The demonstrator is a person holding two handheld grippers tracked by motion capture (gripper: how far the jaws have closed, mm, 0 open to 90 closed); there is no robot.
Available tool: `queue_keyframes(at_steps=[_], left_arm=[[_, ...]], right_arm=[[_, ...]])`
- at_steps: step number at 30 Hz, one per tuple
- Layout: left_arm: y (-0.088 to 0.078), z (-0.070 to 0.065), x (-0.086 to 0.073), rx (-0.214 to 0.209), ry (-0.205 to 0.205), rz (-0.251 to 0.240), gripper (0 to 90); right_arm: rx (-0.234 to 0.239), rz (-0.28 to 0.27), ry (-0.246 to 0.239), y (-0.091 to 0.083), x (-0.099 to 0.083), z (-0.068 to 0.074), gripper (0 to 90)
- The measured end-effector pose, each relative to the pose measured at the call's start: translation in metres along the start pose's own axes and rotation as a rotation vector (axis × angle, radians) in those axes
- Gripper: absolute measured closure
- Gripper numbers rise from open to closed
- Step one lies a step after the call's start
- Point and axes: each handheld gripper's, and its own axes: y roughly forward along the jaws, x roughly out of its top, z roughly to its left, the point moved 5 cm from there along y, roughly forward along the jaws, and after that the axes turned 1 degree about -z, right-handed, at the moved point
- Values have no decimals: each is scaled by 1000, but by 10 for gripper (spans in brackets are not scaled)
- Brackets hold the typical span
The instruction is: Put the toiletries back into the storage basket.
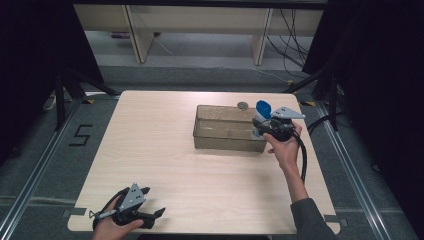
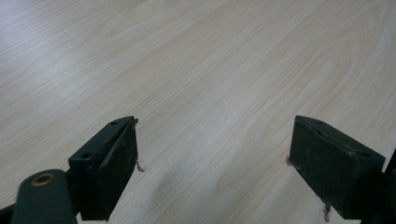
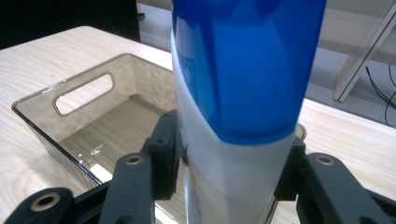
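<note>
My right gripper (image 1: 263,125) is shut on a blue-and-white bottle (image 1: 261,114), held upright at the right end of a clear smoky plastic bin (image 1: 225,131). In the right gripper view the bottle (image 3: 243,93) stands between both black pads (image 3: 164,154), and the bin (image 3: 70,119), with a handle slot in its far end wall, lies beneath and to the left of it. My left gripper (image 1: 152,201) rests at the table's near left edge, held by a hand. Its pads (image 2: 114,163) stand wide apart over bare wood with nothing between them.
A small round grey object (image 1: 243,105) lies on the light wooden table (image 1: 160,150) just behind the bin. Table legs and loose cables stand on the floor beyond the far edge. Black curtains hang on both sides.
</note>
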Motion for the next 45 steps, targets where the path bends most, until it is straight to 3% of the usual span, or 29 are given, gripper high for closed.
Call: queue_keyframes(at_steps=[1,4,10,11,13,14,15,18,20,21,23,26,28,29,33,38,39,42,45], left_arm=[[0,0,0,1,-1,-1,152],[-1,-1,0,1,-2,-3,152],[0,-1,0,2,-3,-4,152],[-1,-1,1,3,-4,-6,152],[0,-3,1,-4,-31,-27,152],[0,-2,1,-2,-24,-21,152],[-1,0,0,4,-1,-1,152],[-1,-2,1,-4,-7,-7,152],[0,-3,1,-1,-37,-23,152],[0,-3,1,-1,-37,-26,152],[-1,-1,0,5,-6,1,152],[-1,-2,1,1,-19,-10,152],[-1,-1,0,6,-12,-4,152],[-1,-2,0,2,-16,-6,152],[-1,-3,1,-3,-18,-9,152],[-1,-1,0,4,-9,-4,152],[-1,-1,1,4,-10,-5,152],[-1,-1,1,4,-9,-6,152],[-2,-1,1,-2,-3,-1,152]], right_arm=[[-8,-17,-38,2,0,-3,549],[-13,-10,-40,5,-3,-3,549],[-6,9,-31,7,-8,-3,550],[-10,5,-11,8,-8,-2,549],[-12,16,-5,7,-10,-2,550],[-12,14,-37,8,-10,-5,550],[-13,18,-27,8,-11,-4,550],[-16,28,-19,10,-14,-4,550],[-12,45,-3,10,-16,-2,550],[-8,39,-40,12,-16,-5,551],[-13,32,-30,13,-16,-5,551],[-19,32,-43,13,-17,-6,551],[-15,34,-29,13,-18,-5,551],[-12,41,2,13,-19,-3,551],[-15,46,-42,14,-20,-6,551],[-12,60,-41,16,-24,-5,552],[-13,71,-4,16,-25,-3,551],[-19,52,-39,17,-25,-6,551],[-9,75,-25,17,-27,-5,552]])
